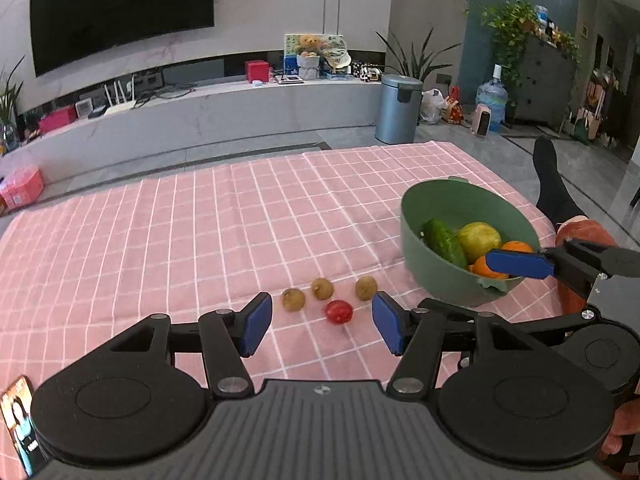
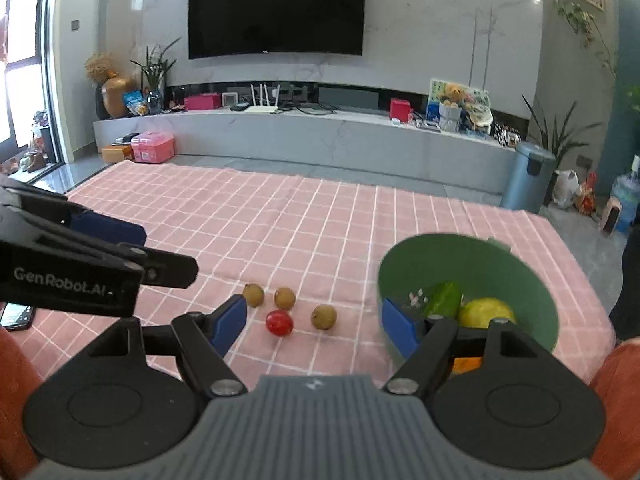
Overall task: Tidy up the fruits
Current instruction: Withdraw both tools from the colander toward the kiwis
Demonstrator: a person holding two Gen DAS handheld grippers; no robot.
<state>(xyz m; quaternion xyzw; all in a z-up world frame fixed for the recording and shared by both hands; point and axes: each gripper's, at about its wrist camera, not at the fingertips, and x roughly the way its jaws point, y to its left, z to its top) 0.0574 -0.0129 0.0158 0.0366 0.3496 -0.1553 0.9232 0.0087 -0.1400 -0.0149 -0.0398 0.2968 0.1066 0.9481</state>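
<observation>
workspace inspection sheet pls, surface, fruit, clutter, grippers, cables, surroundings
surface: pink checked tablecloth.
job's things: green bowl holds cucumber, yellow-green fruit, oranges; three brown fruits and a red fruit loose on the cloth.
clutter: phone at table edge.
grippers: left gripper open above loose fruit; right gripper open, one finger inside the bowl.
cables: on TV ledge.
surroundings: TV, bin.

both grippers wide open
</observation>
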